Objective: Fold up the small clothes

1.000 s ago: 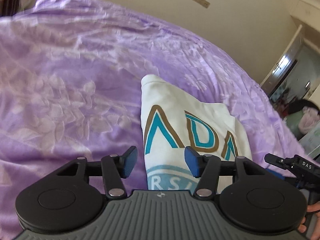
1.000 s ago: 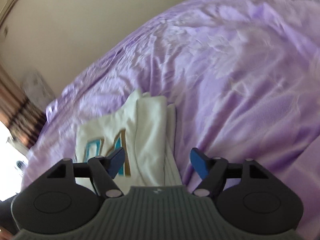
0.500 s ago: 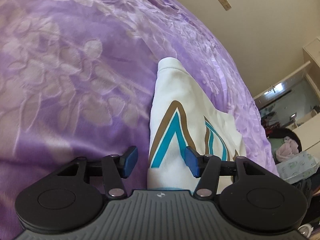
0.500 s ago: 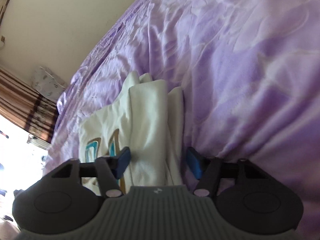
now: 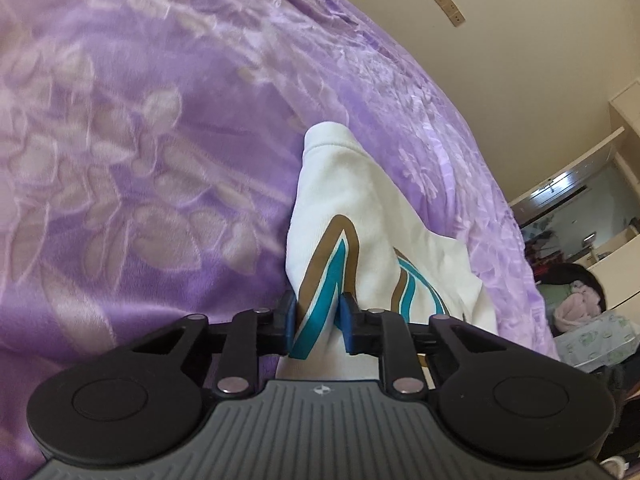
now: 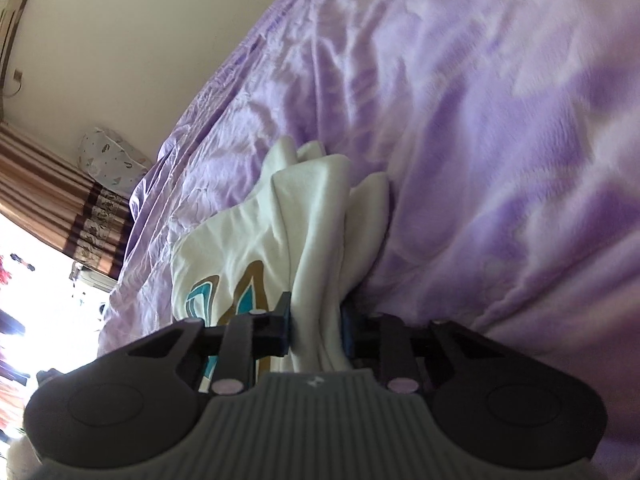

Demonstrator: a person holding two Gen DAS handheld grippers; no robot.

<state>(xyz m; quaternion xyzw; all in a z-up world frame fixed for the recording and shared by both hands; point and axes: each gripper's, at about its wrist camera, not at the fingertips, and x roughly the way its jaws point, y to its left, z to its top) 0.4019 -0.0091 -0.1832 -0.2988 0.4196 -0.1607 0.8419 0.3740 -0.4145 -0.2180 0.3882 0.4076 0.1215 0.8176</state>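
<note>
A small white shirt (image 5: pixel 360 208) with teal and brown lettering lies partly folded on the purple bedspread (image 5: pixel 120 160). My left gripper (image 5: pixel 317 322) is shut on the shirt's near edge, at the printed part. In the right wrist view the same shirt (image 6: pixel 316 224) shows its folded side layers, and my right gripper (image 6: pixel 316 330) is shut on those bunched layers at the near edge. The fabric rises slightly between both pairs of blue pads.
The bedspread (image 6: pixel 480 140) fills most of both views. A beige wall (image 5: pixel 500 40) lies beyond the bed. A doorway and cluttered furniture (image 5: pixel 580 248) are at the right. A striped curtain (image 6: pixel 52 200) and a bright window are at the left.
Both grippers have moved in low over the shirt's near edge and closed on it; they were open half a second ago.
</note>
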